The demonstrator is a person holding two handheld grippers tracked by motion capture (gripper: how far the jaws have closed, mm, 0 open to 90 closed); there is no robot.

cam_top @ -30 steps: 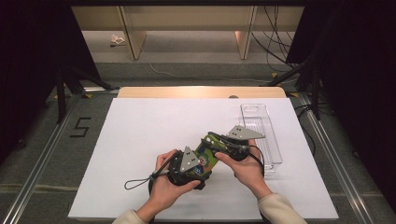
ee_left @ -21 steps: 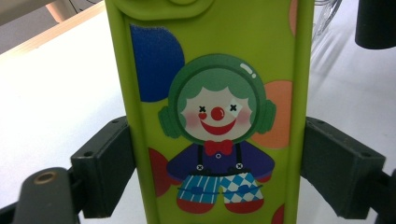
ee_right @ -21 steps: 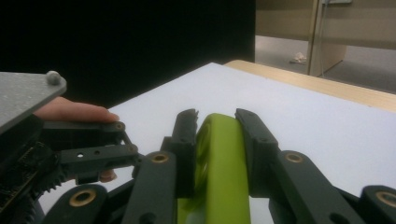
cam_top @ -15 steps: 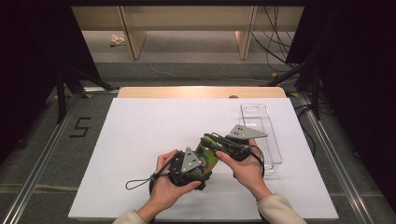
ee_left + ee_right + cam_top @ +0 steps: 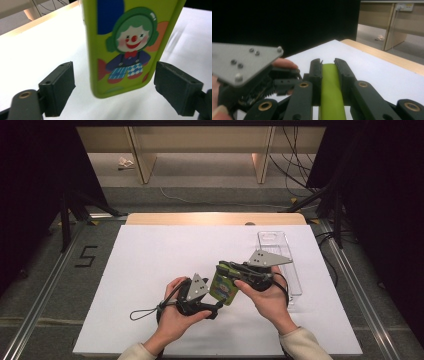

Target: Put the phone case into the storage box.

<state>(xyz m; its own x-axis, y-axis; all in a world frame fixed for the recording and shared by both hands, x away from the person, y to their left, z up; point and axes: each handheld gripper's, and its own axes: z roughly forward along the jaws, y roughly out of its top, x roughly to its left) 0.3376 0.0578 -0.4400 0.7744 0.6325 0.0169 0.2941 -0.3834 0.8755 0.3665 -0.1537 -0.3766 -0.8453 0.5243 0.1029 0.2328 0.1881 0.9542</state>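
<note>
Phone case, lime green with a cartoon clown printed on it, hangs above the white table between two hand-held grippers. Right gripper has just been closing and now pinches the case's thin edge. Left gripper sits spread wide, its pads on either side of the case's lower end without touching. Clear plastic tray lies just beyond the right hand.

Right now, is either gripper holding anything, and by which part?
The right gripper is clamped on the thin edge of the green clown phone case. The left gripper stands open around the case's lower end without touching it.
</note>
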